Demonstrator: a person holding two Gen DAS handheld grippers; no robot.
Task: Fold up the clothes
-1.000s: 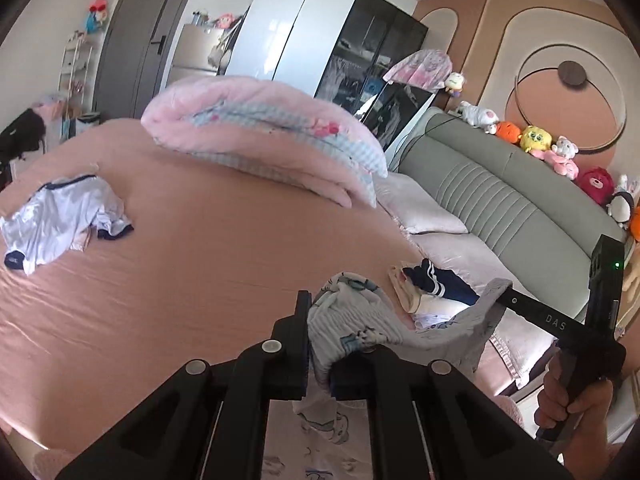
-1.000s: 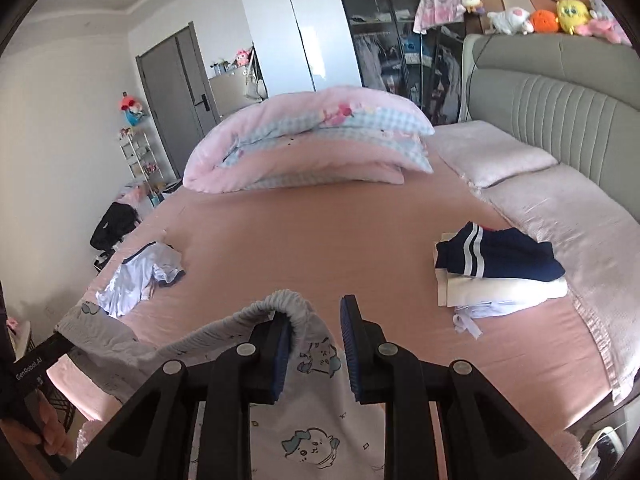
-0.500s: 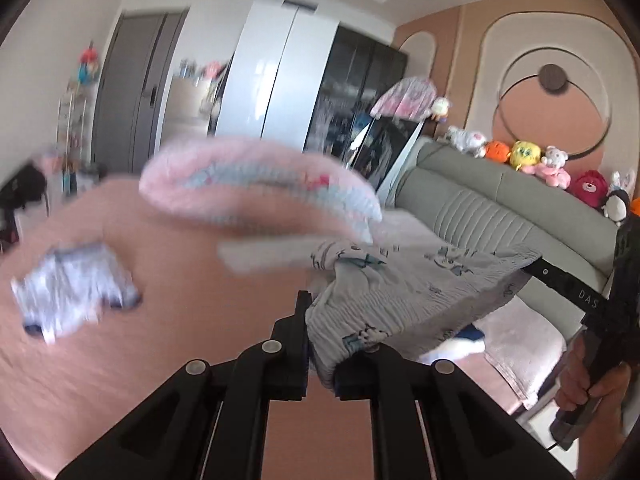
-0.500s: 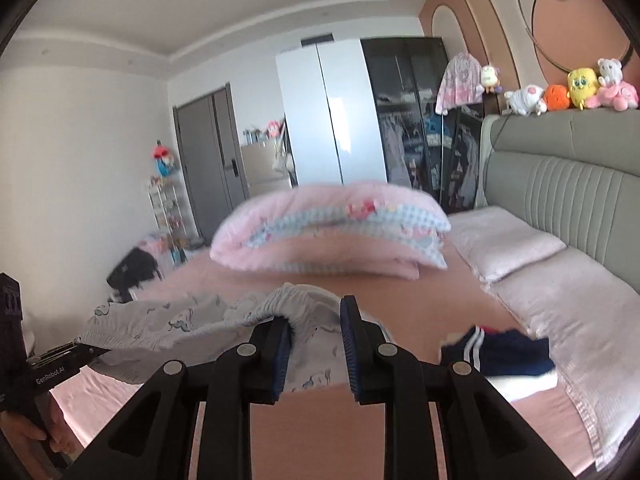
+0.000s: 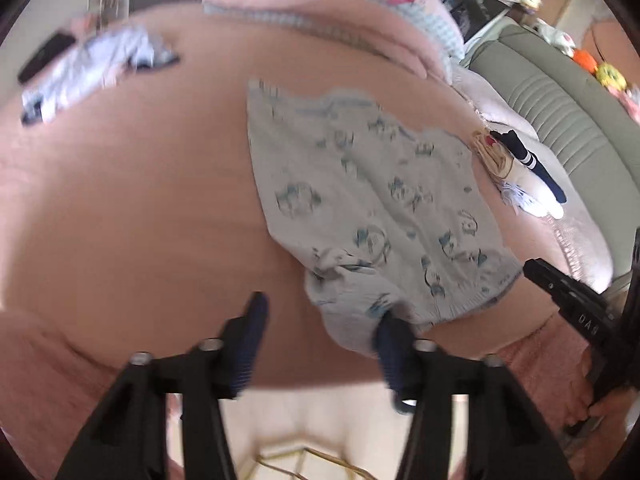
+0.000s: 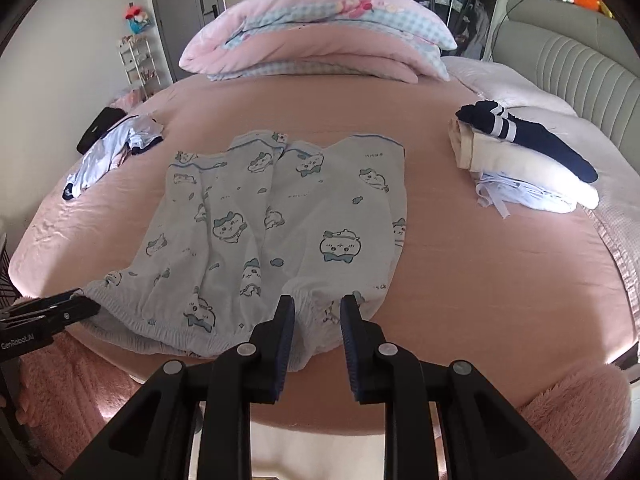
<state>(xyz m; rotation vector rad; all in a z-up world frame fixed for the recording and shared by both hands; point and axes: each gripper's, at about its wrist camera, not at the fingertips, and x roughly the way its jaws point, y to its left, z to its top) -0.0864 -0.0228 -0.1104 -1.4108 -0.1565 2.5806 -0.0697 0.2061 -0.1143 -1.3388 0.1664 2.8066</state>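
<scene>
Pale blue pyjama shorts [image 6: 280, 216] with cartoon prints lie spread flat on the pink bed [image 6: 480, 264], waistband at the near edge. My right gripper [image 6: 317, 309] is shut on the bunched waistband near its right end. My left gripper [image 5: 322, 312] is at the waistband's other corner and its jaws are opening. The cloth corner [image 5: 348, 328] lies loose by one finger, and the pads do not press it. In the right wrist view the left gripper [image 6: 76, 306] shows at the far left. The left wrist view is blurred, with the shorts [image 5: 380, 208] ahead and the right gripper [image 5: 536, 272] at the right.
A stack of folded clothes [image 6: 520, 160] with a navy piece on top sits at the right. A crumpled white and navy garment [image 6: 108, 148] lies at the left edge. A folded pink duvet [image 6: 316, 36] fills the back. A grey headboard [image 6: 560, 60] stands at the right, and a fluffy pink rug [image 6: 580, 412] lies below.
Both grippers swung up, then came down, and the shorts they held between them now lie flat on the bed. The left jaws have opened off the waistband.
</scene>
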